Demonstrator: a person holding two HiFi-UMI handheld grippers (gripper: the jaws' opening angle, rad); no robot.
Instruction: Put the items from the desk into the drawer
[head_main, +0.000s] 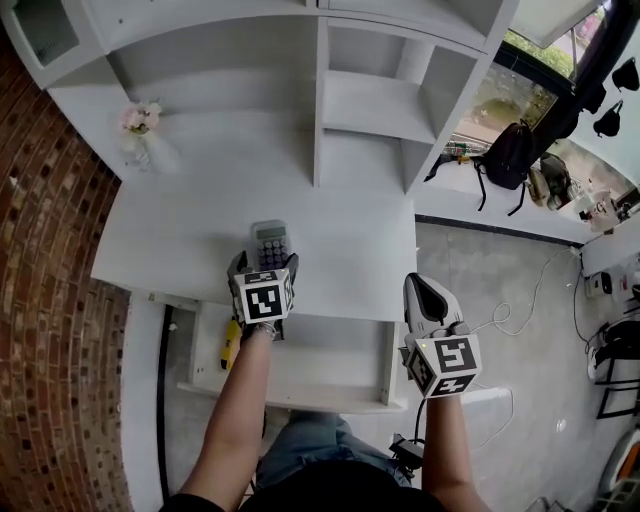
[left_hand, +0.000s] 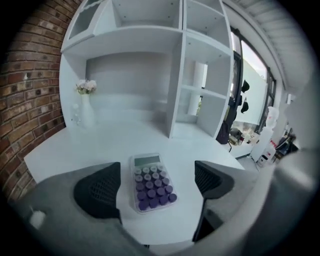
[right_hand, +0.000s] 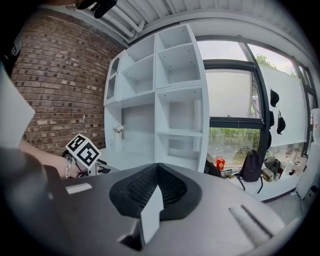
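Left gripper (left_hand: 156, 184): jaws apart, straddling the calculator (left_hand: 150, 181) near the counter's (head_main: 170, 240) front edge so I can clamp it. Right gripper (head_main: 424, 292): jaws together, empty, parked off the front-right corner, clear of the drawer (head_main: 320, 378).

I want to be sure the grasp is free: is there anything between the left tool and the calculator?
Nothing visible does. The left tool is open, and the calculator lies flat on the desk, in line with the gap between its jaws.
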